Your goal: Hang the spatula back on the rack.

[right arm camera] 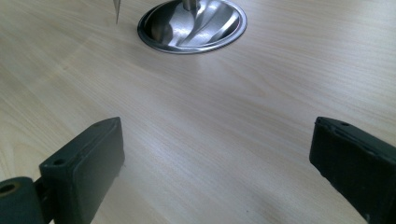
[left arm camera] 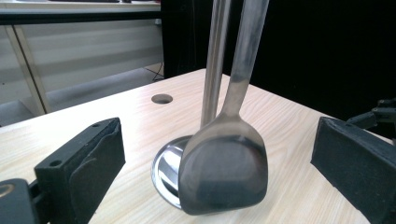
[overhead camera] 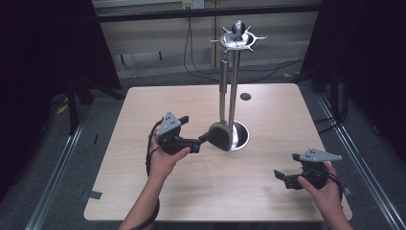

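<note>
Spatula hangs from the steel utensil stand, its handle hooked on the spiked ring at the top, its blade down beside the stand's round base near the middle of the worktop. My left gripper is level with the blade, jaws spread wide; in the left gripper view the blade sits between them, touching neither. Whether the blade rests on the base I cannot tell. My right gripper is low over bare worktop at the near right, well apart from the stand, jaws also wide and holding nothing. Cable hole lies beyond the stand.
</note>
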{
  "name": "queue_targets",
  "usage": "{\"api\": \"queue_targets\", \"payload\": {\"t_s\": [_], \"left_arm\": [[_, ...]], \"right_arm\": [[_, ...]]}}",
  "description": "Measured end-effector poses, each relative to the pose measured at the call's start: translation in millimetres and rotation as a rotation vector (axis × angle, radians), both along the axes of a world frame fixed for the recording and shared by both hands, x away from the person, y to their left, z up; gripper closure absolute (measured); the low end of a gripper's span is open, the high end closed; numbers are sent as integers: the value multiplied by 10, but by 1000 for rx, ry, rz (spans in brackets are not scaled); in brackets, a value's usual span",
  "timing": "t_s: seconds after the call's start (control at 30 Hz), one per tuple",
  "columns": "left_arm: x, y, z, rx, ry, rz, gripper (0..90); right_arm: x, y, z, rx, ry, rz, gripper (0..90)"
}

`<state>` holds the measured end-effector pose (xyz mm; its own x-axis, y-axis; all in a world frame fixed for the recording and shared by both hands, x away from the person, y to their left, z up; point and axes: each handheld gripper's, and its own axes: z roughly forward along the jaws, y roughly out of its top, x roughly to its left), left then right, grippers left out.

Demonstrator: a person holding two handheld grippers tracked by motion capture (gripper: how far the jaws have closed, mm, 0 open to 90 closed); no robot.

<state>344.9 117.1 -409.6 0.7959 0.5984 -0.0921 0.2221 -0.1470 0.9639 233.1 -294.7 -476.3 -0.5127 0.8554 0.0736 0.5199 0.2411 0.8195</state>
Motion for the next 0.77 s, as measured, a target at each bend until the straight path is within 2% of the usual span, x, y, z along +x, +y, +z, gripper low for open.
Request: {"api": "queue_targets", "payload": {"t_s": [0.03,0.1,0.23,0.27,0.3,0.33,0.37,0.4,0.47,0.5,0.53,0.57,0.63,0.7,0.73,0.77], "left_arm": [[-21,0,-14,2,-3,37,24],[-14,24,-38,-2,10,5,24],[-19,52,-43,1,9,8,24],[-21,52,-47,-2,10,12,25],[-32,45,-49,4,7,46,25],[-32,47,-54,3,9,43,25],[-32,57,-59,22,6,40,25],[-38,47,-69,10,10,45,25],[-45,52,-92,20,13,43,27],[-36,63,-105,10,18,15,27],[-49,56,-111,16,19,42,27],[-52,61,-115,22,19,46,27],[-44,79,-130,14,26,17,27],[-49,85,-138,13,31,18,27],[-62,78,-137,26,30,47,27],[-48,85,-143,11,31,15,27]], "right_arm": [[0,1,1,1,0,0,29],[0,0,2,0,-1,0,29],[-1,5,7,1,-4,2,29],[-1,6,9,1,-6,2,29],[0,6,10,1,-6,2,29],[1,7,8,0,-5,2,29],[1,7,6,-1,-5,5,29],[-1,10,5,-2,-2,3,29],[-3,15,6,-6,-1,8,29],[-2,16,8,-5,-3,9,29],[1,15,9,-4,-7,11,29],[1,16,10,-3,-8,10,29],[-1,14,10,-3,-2,9,29],[-2,16,7,-5,-1,11,29],[-2,18,7,-5,-2,12,29],[-2,20,9,-5,-5,14,29]]}}
